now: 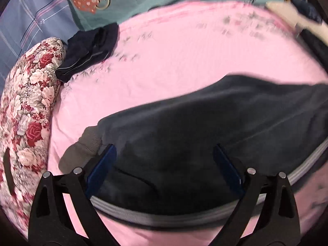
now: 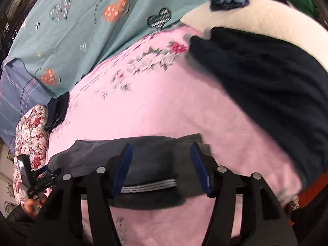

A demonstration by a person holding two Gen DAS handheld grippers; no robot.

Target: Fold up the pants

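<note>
The left hand-held gripper (image 1: 164,162) is hovering with its blue fingers (image 1: 102,164) spread wide, and nothing is sitting between them; the dark grey pants (image 1: 205,127) are lying flat just under and ahead of it on the pink bed sheet (image 1: 174,61). The right hand-held gripper (image 2: 162,168) is also standing wide over the same pants (image 2: 147,160), and its fingers (image 2: 125,164) are not closing on the cloth. The striped grey waistband (image 2: 149,185) is showing between the right fingers, while in the left view it is running as a light band (image 1: 164,215) along the near edge. In the right view the left hand-held gripper (image 2: 41,176) is showing at the left end of the pants. Further out, a small folded dark garment (image 1: 90,51) is resting beside a floral pillow (image 1: 30,102). A bigger dark garment (image 2: 266,82) is lying on the right side of the sheet, partly over a cream cushion (image 2: 276,20). A teal sheet with hearts (image 2: 82,30) is covering the far part of the bed.
</note>
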